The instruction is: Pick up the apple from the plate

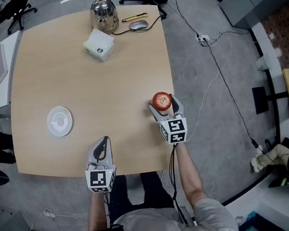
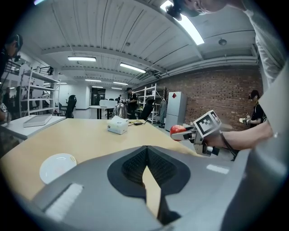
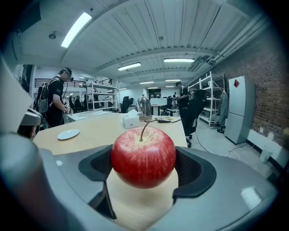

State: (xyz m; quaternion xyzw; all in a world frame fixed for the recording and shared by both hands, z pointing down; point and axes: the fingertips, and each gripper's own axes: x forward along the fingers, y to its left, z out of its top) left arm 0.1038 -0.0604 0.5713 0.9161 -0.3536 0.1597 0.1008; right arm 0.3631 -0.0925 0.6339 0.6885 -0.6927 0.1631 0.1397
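Observation:
A red apple [image 1: 161,101] with a thin stem sits clamped between the dark pads of my right gripper [image 1: 162,103], held above the table's right edge. In the right gripper view the apple [image 3: 143,156] fills the gap between both jaws. The small white plate [image 1: 59,121] lies bare on the table's left part, well away from the apple; it shows as a white disc [image 3: 68,134] in the right gripper view and the plate [image 2: 57,167] lies left of my jaws in the left gripper view. My left gripper [image 1: 100,145] hovers near the front edge, jaws together, nothing between them.
A wooden table [image 1: 76,79] carries a white box [image 1: 99,45], a steel kettle [image 1: 103,13], a mouse [image 1: 138,25] and a pen at its far edge. Cables run over the grey floor to the right. Office chairs stand beyond the table.

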